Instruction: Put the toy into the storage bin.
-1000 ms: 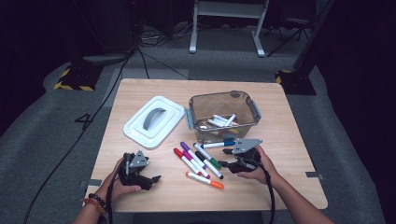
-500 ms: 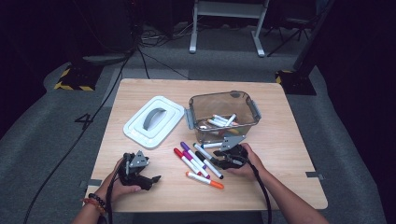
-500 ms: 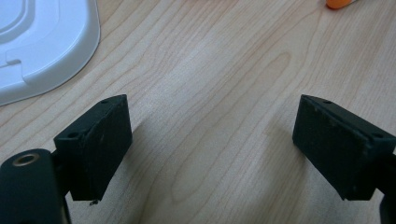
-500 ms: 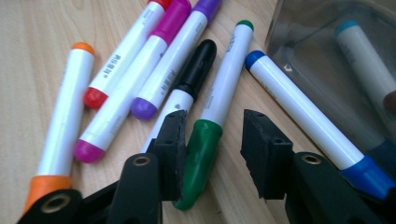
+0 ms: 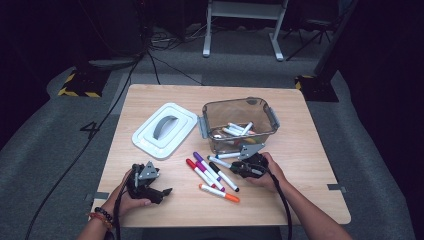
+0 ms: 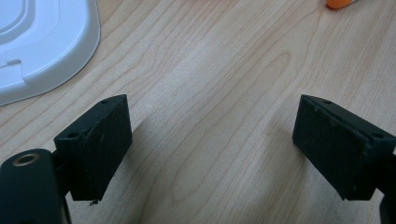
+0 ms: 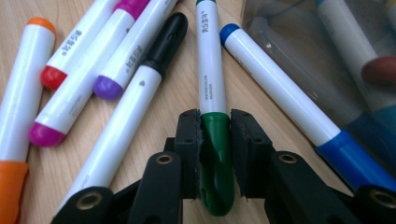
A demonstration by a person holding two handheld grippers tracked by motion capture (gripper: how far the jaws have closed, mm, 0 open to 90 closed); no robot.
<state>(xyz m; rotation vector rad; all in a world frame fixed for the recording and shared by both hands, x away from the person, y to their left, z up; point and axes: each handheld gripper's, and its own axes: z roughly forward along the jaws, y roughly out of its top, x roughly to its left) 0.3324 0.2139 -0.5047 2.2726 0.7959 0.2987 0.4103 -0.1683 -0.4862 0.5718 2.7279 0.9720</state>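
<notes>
1. Gripping is the step in hand: the right gripper [image 7: 215, 135] has just been closing, and its jaws now clamp the green cap end of the green marker [image 7: 211, 88], pads pressed on both sides.
2. Green marker lies flat on the desk [image 5: 310, 150], near the front edge and right of centre, just in front of the clear plastic bin [image 5: 267, 115]. Beside it lie a blue marker [image 7: 285, 88], a black marker [image 7: 140, 93], purple, magenta and red ones, and an orange marker [image 5: 219, 193] nearest the front edge.
3. Bin already holds several markers; 7 lie outside it. Judgement: sorting is partly done.
4. Left gripper [image 5: 159, 190] rests near the desk's front-left corner; in its own view the jaws stand wide apart over bare wood with nothing between them. White lid [image 5: 165, 131] lies left of the bin, off it.
5. Next move, as I judge it: lift the green marker clear of the blue and black neighbours without dragging them, carry it over the bin's near wall, then release inside.
6. Risk: the grip is at 1 end, so the marker may droop or pivot on lifting.
</notes>
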